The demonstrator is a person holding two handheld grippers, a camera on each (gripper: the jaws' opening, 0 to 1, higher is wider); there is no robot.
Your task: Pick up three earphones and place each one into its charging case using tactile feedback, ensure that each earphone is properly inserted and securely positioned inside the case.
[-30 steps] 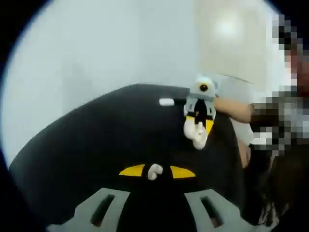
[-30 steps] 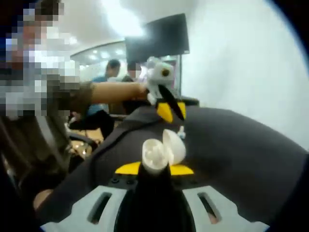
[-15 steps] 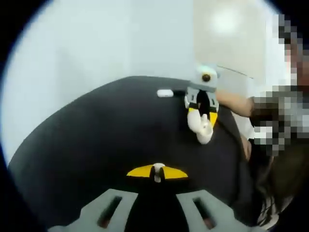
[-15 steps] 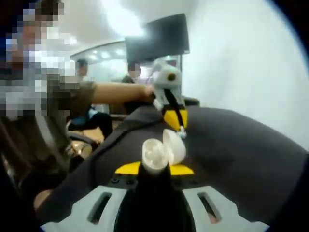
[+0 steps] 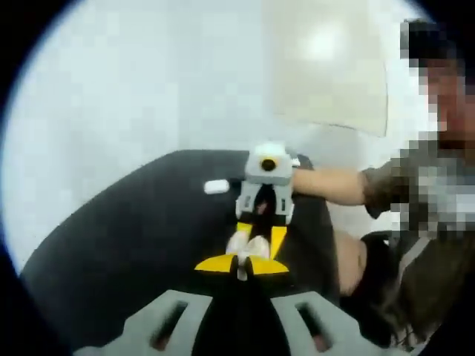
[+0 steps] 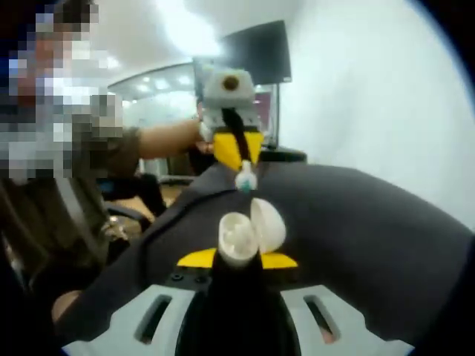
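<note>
Hovering earphone above open case, left gripper

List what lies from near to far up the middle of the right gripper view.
Right tongs shut on open white egg-shaped charging case → small white earphone → yellow-tipped left tongs holding it → dark wall screen.

White charging case open, lid up; small white earphone above it, seemingly apart.
</note>
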